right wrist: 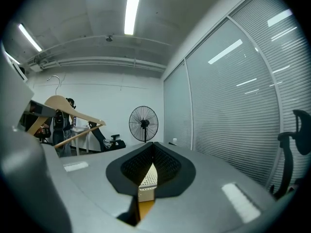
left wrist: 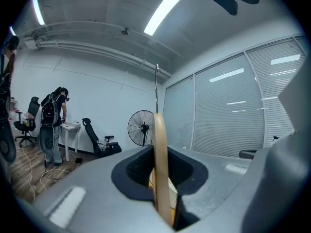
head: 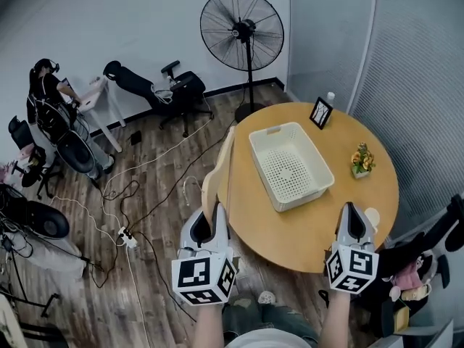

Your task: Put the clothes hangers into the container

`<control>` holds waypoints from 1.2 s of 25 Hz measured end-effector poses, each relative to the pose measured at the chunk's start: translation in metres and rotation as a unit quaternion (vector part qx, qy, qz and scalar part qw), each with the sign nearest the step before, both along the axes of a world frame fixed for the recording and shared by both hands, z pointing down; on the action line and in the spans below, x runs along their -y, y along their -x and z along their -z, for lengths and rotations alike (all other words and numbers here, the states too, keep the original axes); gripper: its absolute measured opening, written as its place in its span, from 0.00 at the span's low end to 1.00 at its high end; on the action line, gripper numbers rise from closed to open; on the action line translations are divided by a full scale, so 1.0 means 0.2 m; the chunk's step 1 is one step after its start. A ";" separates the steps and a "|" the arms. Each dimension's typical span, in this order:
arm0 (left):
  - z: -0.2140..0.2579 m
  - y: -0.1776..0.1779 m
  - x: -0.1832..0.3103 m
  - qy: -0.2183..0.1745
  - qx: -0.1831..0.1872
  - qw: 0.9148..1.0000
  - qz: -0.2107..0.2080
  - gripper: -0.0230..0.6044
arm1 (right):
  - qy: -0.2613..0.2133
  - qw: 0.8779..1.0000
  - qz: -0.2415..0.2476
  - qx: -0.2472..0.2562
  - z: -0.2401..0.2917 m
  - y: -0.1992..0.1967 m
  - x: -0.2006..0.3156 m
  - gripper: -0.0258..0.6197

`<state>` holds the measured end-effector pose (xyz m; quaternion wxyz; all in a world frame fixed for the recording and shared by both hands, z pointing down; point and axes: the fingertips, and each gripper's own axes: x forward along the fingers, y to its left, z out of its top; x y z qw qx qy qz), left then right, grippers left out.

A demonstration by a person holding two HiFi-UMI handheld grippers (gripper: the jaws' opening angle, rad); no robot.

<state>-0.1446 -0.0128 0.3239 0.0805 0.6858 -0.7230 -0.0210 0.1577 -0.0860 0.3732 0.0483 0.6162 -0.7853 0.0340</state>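
My left gripper (head: 215, 212) is shut on a pale wooden clothes hanger (head: 220, 169), holding it upright just off the round table's left edge. In the left gripper view the hanger (left wrist: 160, 164) stands edge-on between the jaws, its metal hook (left wrist: 156, 89) pointing up. The same hanger (right wrist: 63, 113) shows at the left of the right gripper view. A white perforated container (head: 290, 164) sits empty on the table, right of the hanger. My right gripper (head: 353, 220) hovers over the table's near right edge, jaws shut with nothing between them (right wrist: 146, 178).
The round wooden table (head: 319, 230) also carries a small picture frame (head: 320, 112) and a little potted plant (head: 361, 158). A standing fan (head: 243, 31) is behind it. Cables and a power strip (head: 127, 236) lie on the floor; a person (head: 47, 93) stands far left.
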 end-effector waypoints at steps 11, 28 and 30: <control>-0.05 -0.06 0.21 0.017 -0.007 1.000 -0.017 0.13 | 0.029 1.000 -0.008 -0.002 -0.11 -0.04 0.15 0.08; -0.17 -0.10 0.90 0.042 -0.023 0.995 -0.083 0.13 | 0.040 0.998 -0.050 -0.002 -0.18 -0.03 0.70 0.08; -0.18 -0.10 0.98 0.042 -0.026 0.995 -0.090 0.13 | 0.039 0.998 -0.055 -0.002 -0.18 -0.02 0.76 0.08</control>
